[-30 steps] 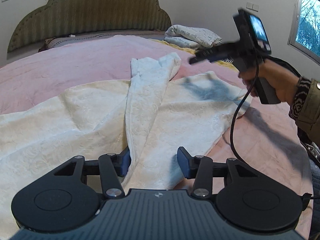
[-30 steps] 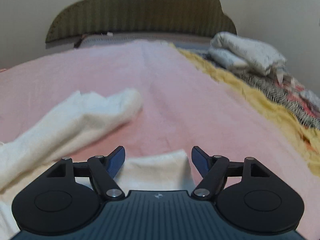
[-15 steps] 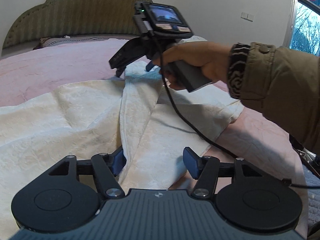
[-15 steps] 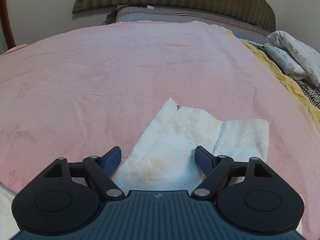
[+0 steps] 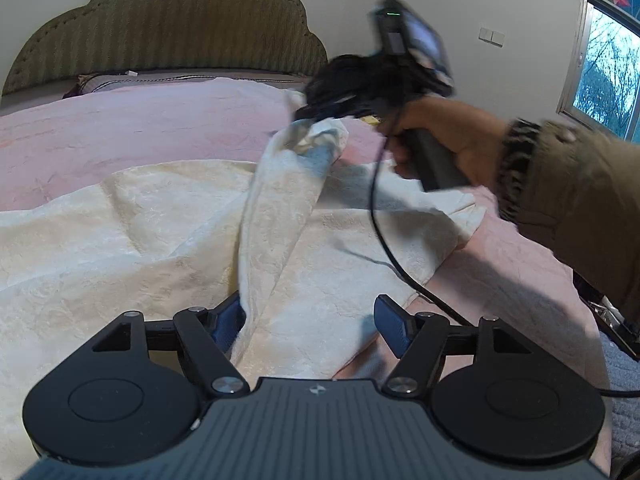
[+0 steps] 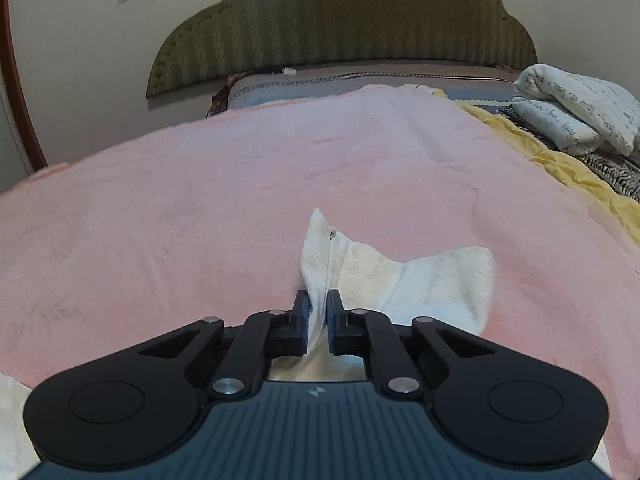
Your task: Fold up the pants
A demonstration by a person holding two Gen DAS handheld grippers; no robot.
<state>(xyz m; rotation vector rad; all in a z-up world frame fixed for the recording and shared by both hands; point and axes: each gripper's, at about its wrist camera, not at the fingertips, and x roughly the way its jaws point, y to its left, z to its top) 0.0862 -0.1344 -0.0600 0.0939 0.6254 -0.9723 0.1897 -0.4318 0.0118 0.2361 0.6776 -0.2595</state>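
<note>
- The cream pants (image 5: 168, 216) lie spread over the pink blanket (image 5: 120, 128) of the bed, filling the lower left and centre of the left wrist view.
- The left claw (image 5: 310, 320) stands released, its blue pads wide apart; the left pad touches a raised fold of the pants, the right pad hangs over the cloth's edge at about 4 o'clock from that fold.
- The raised fold runs from the left claw up toward 12 o'clock, to where the right claw (image 5: 316, 114) pinches its tip above the bed.
- In the right wrist view the right claw (image 6: 318, 306) is clenched on a thin ridge of the pants (image 6: 400, 272); the cloth fans out beyond the pads toward 1 o'clock, with a small metal snap near its upper tip.
- The right hand (image 5: 436, 132) grips the handle, blurred; a black cable (image 5: 384, 240) hangs from it across the pants.
- A green padded headboard (image 6: 344, 24) stands at 12 o'clock; folded white bedding (image 6: 576, 108) lies at 2 o'clock beside a yellow cover (image 6: 560, 160).
</note>
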